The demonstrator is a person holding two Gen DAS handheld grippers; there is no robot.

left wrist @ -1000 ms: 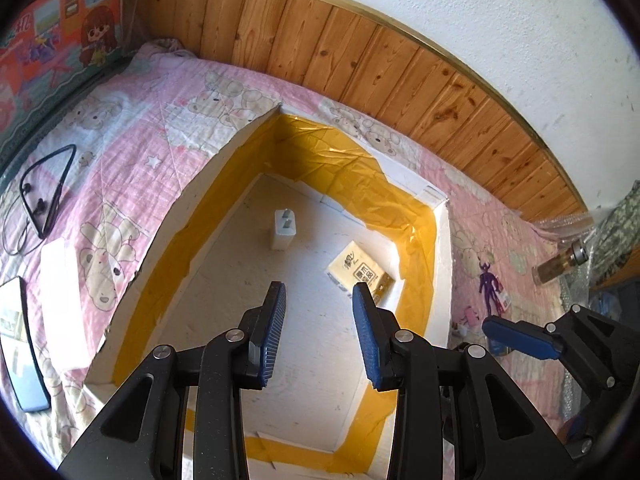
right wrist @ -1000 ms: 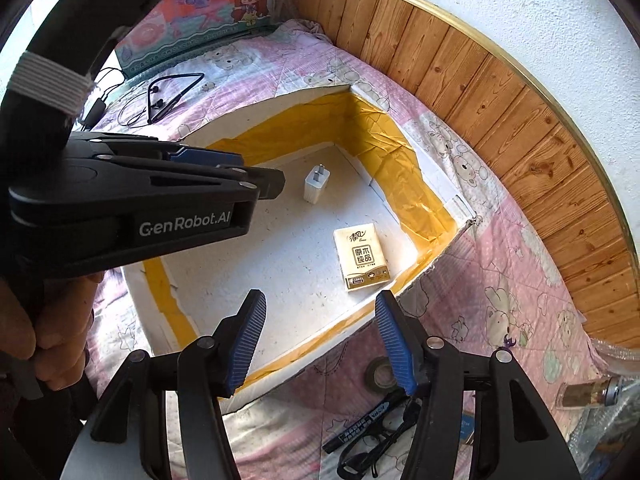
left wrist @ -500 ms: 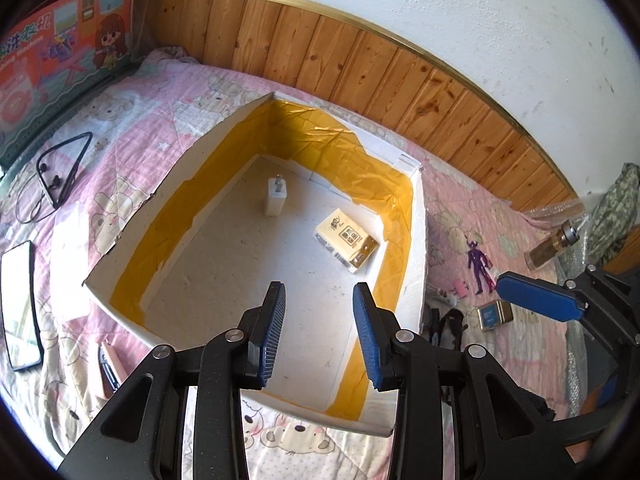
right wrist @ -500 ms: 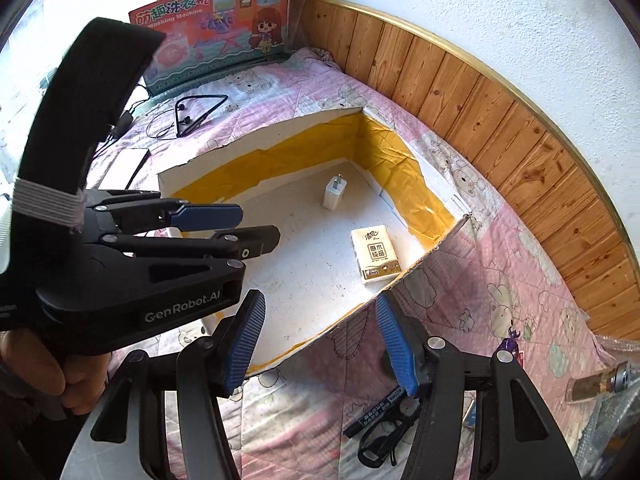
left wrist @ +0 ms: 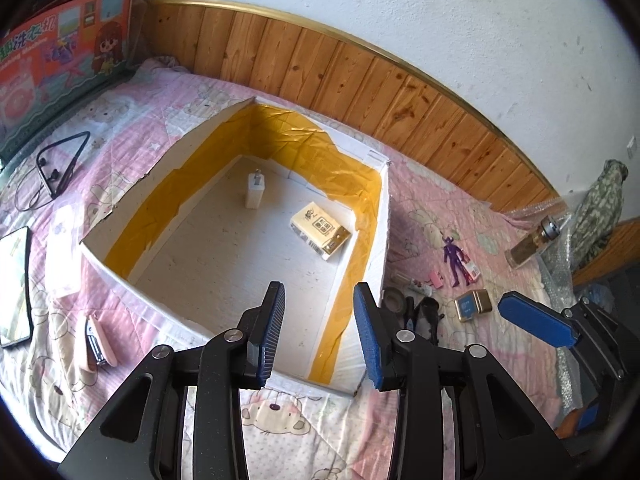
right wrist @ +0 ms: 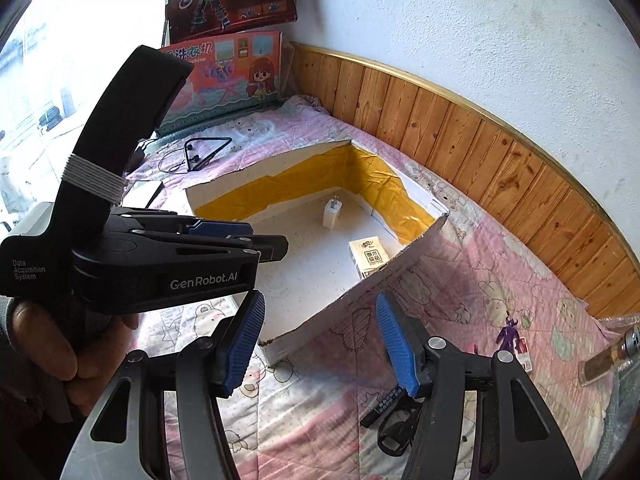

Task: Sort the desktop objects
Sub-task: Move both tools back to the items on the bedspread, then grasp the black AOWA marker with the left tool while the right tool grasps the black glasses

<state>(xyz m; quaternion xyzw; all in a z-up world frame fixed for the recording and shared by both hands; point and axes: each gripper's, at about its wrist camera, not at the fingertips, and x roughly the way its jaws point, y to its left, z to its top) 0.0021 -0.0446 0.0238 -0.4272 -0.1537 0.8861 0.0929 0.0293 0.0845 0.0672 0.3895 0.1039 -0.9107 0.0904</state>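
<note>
Currently you are holding both grippers above the pink cartoon-print quilt [left wrist: 132, 152], and neither is carrying anything. Your left gripper [left wrist: 319, 334] is hovering over the near corner of the shallow white cardboard box lined with yellow tape [left wrist: 168, 184]; its blue-padded jaws are standing apart with only air between them. Your right gripper [right wrist: 320, 344] is hanging outside the box's right wall, jaws likewise spread wide and gripping nothing.

Inside the box, two things are lying on the white floor: a white plug-in charger block [left wrist: 255, 194] sitting toward the far corner, and a cream-yellow tissue pack with printed labels [left wrist: 321, 230] resting near the right wall, well apart from the charger.

Outside the box, on the quilt to its right, unsorted items are waiting: a small purple toy figure [left wrist: 454, 258], a black marker pen [right wrist: 382, 402] beside black-framed glasses [right wrist: 394, 432], two small tins [left wrist: 474, 304], and an amber glass bottle with a metal cap [left wrist: 532, 242] lying on its side farther off.

To the box's left, a black neckband earphone set [left wrist: 60, 160] is lying near a dark-screened phone [left wrist: 16, 284], and a pink stapler [left wrist: 98, 344] is sitting just by the near-left wall. A colourful toy washing-machine carton [left wrist: 60, 48] is leaning against the wood panelling.
</note>
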